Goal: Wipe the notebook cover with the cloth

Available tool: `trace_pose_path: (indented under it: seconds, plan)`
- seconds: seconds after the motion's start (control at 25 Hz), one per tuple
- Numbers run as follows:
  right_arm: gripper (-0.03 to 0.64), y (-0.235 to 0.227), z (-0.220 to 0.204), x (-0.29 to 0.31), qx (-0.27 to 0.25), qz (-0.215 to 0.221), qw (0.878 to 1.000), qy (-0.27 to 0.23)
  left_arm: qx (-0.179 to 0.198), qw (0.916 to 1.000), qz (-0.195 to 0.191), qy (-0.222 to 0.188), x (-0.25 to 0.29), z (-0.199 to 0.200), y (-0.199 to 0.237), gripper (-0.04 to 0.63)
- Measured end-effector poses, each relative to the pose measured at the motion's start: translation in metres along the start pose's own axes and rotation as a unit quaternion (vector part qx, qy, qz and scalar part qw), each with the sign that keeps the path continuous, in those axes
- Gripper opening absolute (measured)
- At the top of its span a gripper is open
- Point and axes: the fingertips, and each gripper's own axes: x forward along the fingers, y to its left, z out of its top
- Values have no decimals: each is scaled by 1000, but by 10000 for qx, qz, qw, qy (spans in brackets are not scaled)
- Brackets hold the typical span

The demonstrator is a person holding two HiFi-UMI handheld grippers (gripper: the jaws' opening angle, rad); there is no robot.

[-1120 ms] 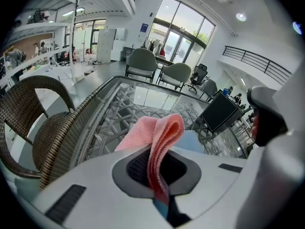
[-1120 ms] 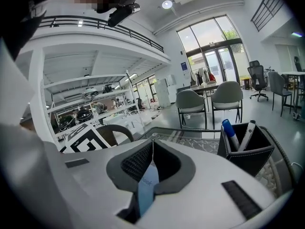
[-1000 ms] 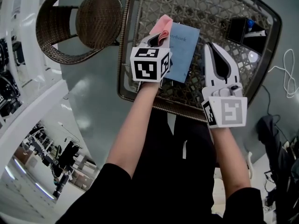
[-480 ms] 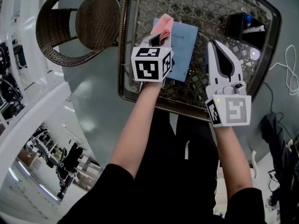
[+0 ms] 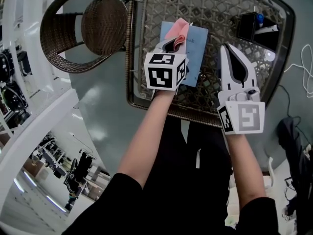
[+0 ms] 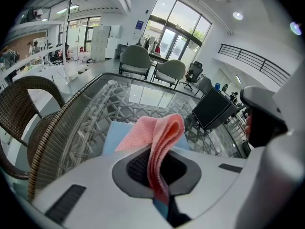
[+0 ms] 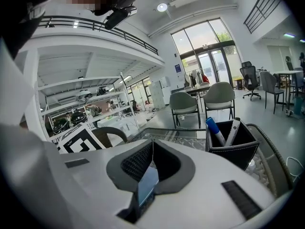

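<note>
A light-blue notebook (image 5: 194, 50) lies flat on the glass-topped wicker table (image 5: 215, 6). My left gripper (image 5: 171, 42) is over the notebook's left half, shut on a folded pink cloth (image 5: 177, 32) that sticks out ahead of the jaws. In the left gripper view the cloth (image 6: 159, 132) arches up out of the left gripper (image 6: 156, 168), with the notebook (image 6: 116, 132) beneath it. My right gripper (image 5: 229, 49) hovers just right of the notebook, shut with nothing in it. Through the right gripper (image 7: 151, 144) only a sliver of blue shows.
A black pen holder (image 5: 247, 27) with markers stands at the table's far right and appears close ahead in the right gripper view, the holder (image 7: 233, 144). A round wicker chair (image 5: 93, 26) stands left of the table. White cables (image 5: 303, 77) lie on the floor at right.
My left gripper has carried the pink cloth slightly rightward and farther over the notebook cover. The right gripper has shifted only a little to the right.
</note>
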Motion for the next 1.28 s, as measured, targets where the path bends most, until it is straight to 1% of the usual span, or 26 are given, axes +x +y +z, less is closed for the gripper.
trace_pose_path:
  seconds: [0.4, 0.56, 0.88, 1.0, 1.28]
  plan:
    - [32, -8, -7, -6, 114, -111, 9999, -8, -333, 9992, -237, -23, 4, -1, -14, 17]
    - [32, -15, -5, -7, 133, -164, 9998, -54, -262, 9992, -307, 60, 6, -3, -23, 17]
    - [32, -27, -6, -13, 131, -275, 9995, -107, -326, 9986, -400, 76, 11, -6, -33, 17]
    - [32, -27, -8, -15, 179, -276, 9994, -87, -347, 9983, -457, 86, 12, -6, -37, 17]
    - [32, -22, -9, -19, 216, -246, 9994, -64, -262, 9981, -547, 114, 13, -6, -46, 17]
